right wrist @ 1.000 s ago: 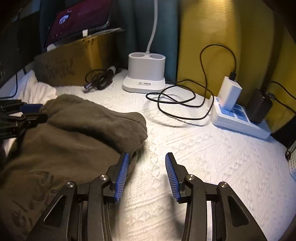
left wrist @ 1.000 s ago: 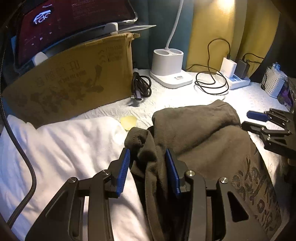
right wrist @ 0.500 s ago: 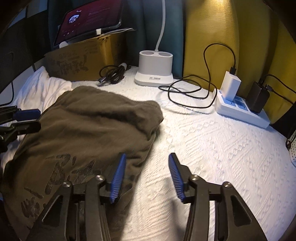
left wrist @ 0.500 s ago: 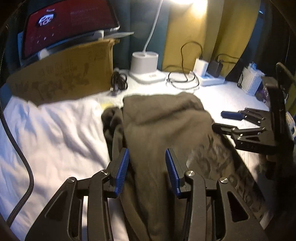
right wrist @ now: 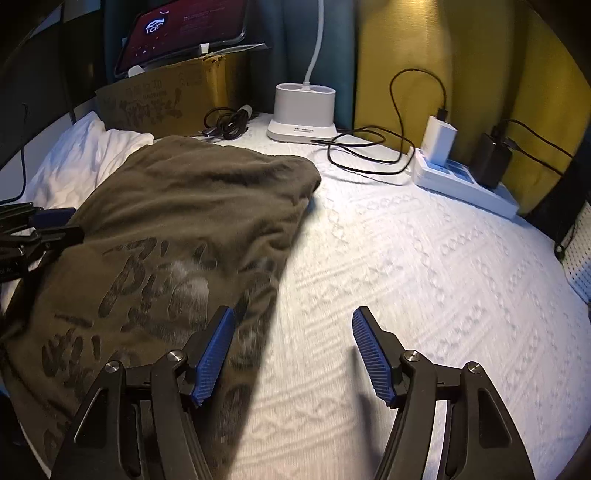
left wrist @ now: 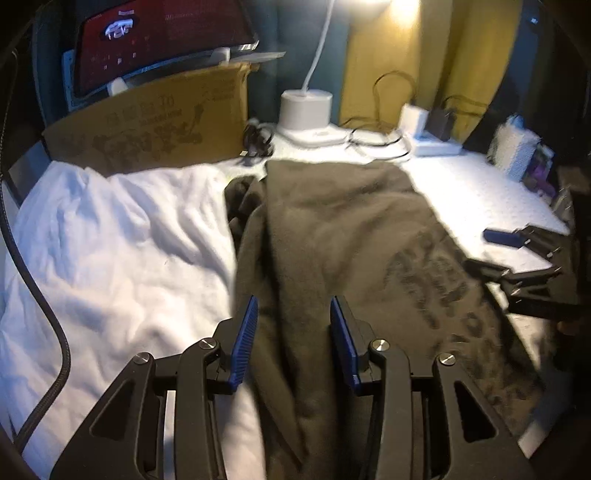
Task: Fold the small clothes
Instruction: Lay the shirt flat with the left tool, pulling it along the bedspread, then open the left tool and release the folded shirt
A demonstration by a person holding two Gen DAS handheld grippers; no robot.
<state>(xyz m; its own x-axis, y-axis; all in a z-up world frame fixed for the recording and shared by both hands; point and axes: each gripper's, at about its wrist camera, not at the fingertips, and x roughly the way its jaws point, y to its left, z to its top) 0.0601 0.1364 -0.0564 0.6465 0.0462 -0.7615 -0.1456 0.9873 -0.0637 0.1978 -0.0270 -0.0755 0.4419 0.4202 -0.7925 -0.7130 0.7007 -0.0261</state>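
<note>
The olive shirt (right wrist: 192,221) lies spread on the white cover (right wrist: 424,277) (print side up). The right gripper (right wrist: 291,350) hovers wide apart over its edge.

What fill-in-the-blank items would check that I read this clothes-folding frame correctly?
1. The olive-brown printed garment lies on a white textured ____.
2. The right gripper has its blue-padded fingers ____, holding nothing.
3. The white charger block is plugged into a white ____.
4. The tablet with the red screen is propped on top of a brown ____ box.

Missing words: bedspread; open; power strip; cardboard
</note>
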